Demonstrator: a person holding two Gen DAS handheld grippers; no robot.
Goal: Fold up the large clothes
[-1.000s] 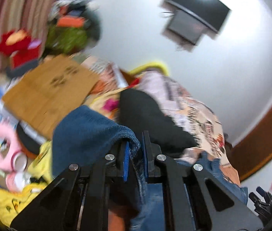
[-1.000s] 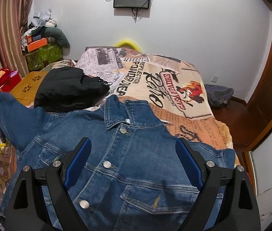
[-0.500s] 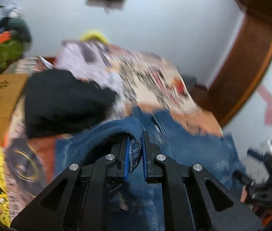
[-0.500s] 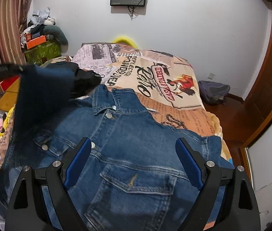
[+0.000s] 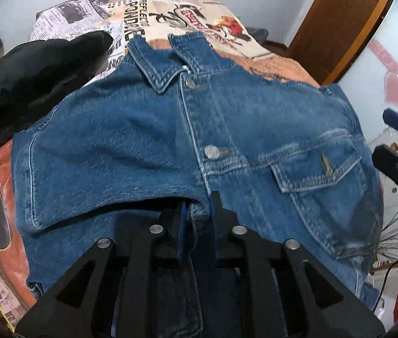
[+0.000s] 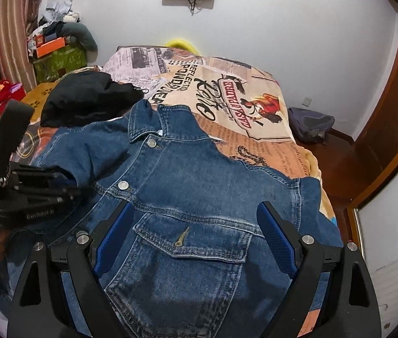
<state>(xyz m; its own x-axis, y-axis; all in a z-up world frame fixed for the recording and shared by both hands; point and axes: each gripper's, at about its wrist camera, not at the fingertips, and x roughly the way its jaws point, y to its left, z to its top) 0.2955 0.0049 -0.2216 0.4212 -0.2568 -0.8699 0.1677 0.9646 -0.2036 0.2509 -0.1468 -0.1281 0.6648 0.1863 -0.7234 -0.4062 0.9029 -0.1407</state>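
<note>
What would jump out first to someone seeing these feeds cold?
The denim jacket spread buttoned-side up across the printed bedspread fills both views. The left gripper pinches a sleeve cuff folded over the jacket's front, while the right gripper hangs open above the chest pocket. A black garment lies heaped beside the collar.

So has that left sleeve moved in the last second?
Yes. The left tool, shut on the sleeve, carried it from beside the black clothes across onto the jacket front.
</note>
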